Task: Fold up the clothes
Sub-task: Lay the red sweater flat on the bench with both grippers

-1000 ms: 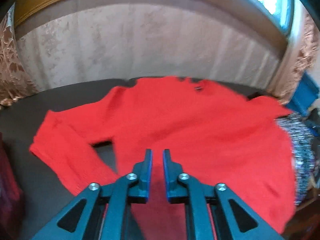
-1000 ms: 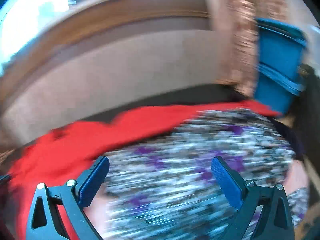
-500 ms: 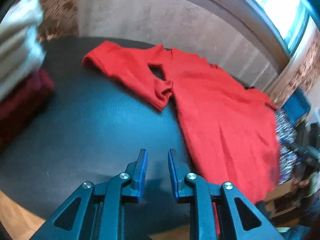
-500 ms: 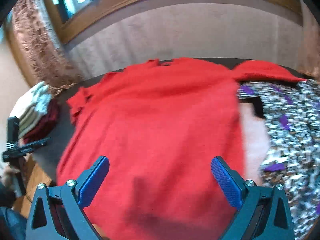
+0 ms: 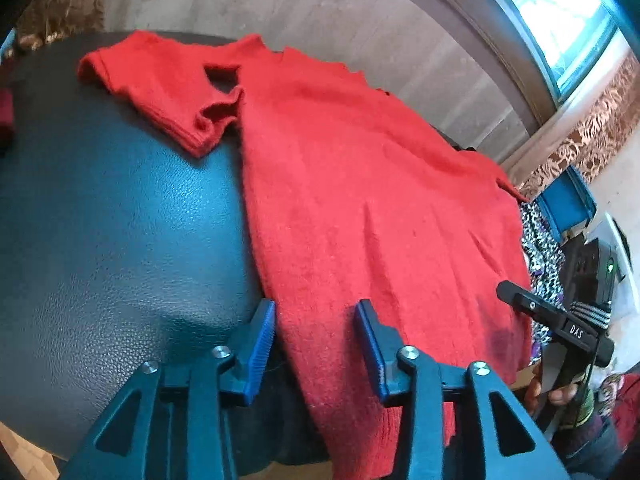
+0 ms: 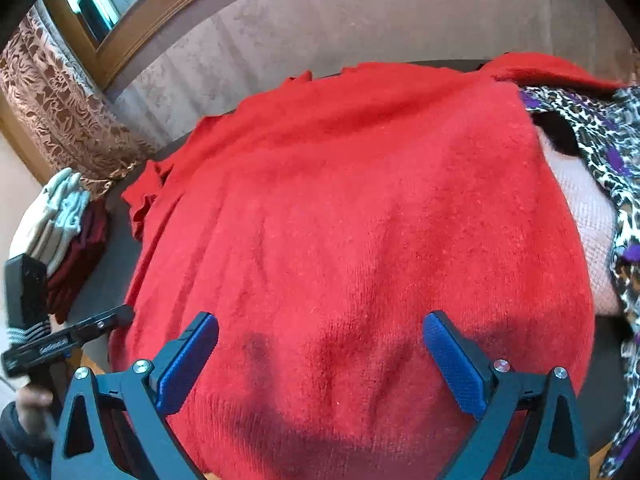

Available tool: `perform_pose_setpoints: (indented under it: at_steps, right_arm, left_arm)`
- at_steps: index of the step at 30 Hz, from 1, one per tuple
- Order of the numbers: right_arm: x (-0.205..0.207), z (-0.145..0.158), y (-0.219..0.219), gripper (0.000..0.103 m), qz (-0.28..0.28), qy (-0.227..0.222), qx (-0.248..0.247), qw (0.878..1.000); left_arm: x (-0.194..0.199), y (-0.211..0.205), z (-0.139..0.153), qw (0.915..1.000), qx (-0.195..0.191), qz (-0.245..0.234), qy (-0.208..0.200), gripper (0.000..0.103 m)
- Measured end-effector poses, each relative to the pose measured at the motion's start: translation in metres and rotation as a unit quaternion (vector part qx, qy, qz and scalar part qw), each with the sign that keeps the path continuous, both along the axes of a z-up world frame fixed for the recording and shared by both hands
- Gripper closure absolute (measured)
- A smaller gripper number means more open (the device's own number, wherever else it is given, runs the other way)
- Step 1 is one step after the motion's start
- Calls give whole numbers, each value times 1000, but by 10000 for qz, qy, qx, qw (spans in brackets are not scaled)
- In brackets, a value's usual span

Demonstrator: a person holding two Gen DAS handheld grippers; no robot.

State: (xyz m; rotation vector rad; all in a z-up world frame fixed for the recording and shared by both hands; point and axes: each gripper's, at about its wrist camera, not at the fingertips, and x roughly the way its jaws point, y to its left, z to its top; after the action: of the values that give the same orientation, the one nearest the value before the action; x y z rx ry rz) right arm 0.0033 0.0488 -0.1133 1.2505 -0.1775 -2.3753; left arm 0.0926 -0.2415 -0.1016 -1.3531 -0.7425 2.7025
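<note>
A red knit sweater [image 5: 360,184] lies spread flat on a dark round table [image 5: 100,240], its hem hanging over the near edge and one sleeve [image 5: 160,84] bunched at the far left. My left gripper [image 5: 316,344] is open, its jaws astride the sweater's left hem edge. My right gripper [image 6: 320,360] is wide open just above the sweater's [image 6: 360,220] hem, holding nothing. The right gripper also shows at the right in the left wrist view [image 5: 560,324].
A stack of folded white and dark red clothes [image 6: 64,232] sits at the table's left. A leopard-print garment [image 6: 600,132] and a pink knit piece [image 6: 588,216] lie right of the sweater. A blue bin [image 5: 568,200] stands at the far right. A wall and window are behind.
My left gripper has opened from nearly shut and moved to the sweater's hem edge. My right gripper has dropped closer over the hem, still open.
</note>
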Motion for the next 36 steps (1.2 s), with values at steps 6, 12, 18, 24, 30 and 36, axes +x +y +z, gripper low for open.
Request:
perform_pose_setpoints:
  at_steps: [6,12,18,24,30,36]
  right_arm:
    - [8,-2,-20,0,-310,271,573,9975]
    - [19,-4,-39,0,-697,548,1255,9881]
    - [21,-1,-55,0,-742,457,1384,9865]
    - [24,5,-93,0,-81,402,1367,9898]
    - [31,4,-116,0,523,238,1223,9908]
    - [48,4,-107,0,1188,190,1365,9833]
  left_arm:
    - [-1,9,3,9996,-279,-29,-81,55]
    - [5,-15,9,9995,-36,314,62,92]
    - [11,-39,16,9974,208,656,204,94]
    - [28,-86,38,9893,-105,1399,389,99]
    - [49,-116,41,9862,-370,1583,299,98]
    - [9,-80,56,9937,-329,807,698,83]
